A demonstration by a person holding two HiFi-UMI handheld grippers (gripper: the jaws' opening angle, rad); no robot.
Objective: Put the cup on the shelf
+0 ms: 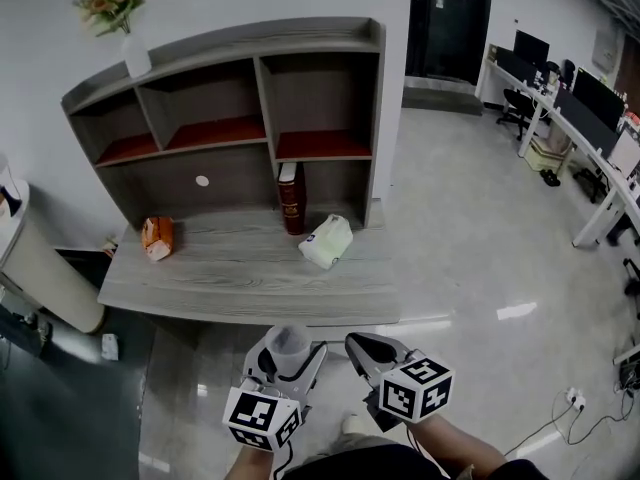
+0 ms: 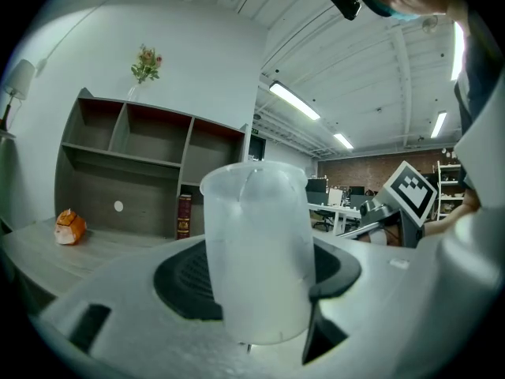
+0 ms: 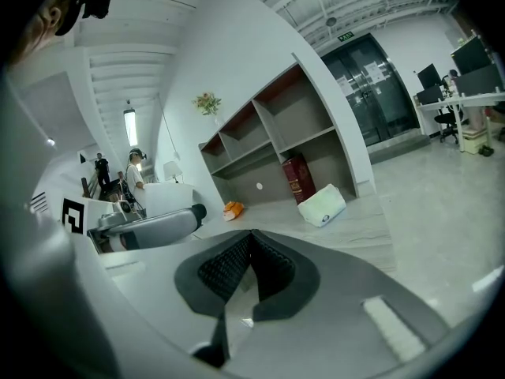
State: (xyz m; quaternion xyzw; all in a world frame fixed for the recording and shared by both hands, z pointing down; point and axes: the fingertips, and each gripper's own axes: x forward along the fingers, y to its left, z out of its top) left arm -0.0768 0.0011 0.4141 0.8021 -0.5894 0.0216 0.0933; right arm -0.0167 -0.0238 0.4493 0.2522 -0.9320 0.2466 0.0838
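Observation:
My left gripper [image 1: 289,353] is shut on a frosted translucent plastic cup [image 1: 290,345], which stands upright between the jaws; in the left gripper view the cup [image 2: 259,247] fills the middle. The grey shelf unit [image 1: 230,118] with red-lined compartments stands on a grey wooden desk [image 1: 250,268], ahead of both grippers and well apart from them. My right gripper [image 1: 362,349] is beside the left one, shut with nothing in it; in the right gripper view the black pads [image 3: 264,263] meet at the tips.
On the desk lie an orange packet [image 1: 157,237], a dark red book [image 1: 290,198] standing upright and a pale green pouch [image 1: 327,241]. A white vase with flowers [image 1: 125,23] tops the shelf. Office desks with monitors [image 1: 590,98] stand at the right.

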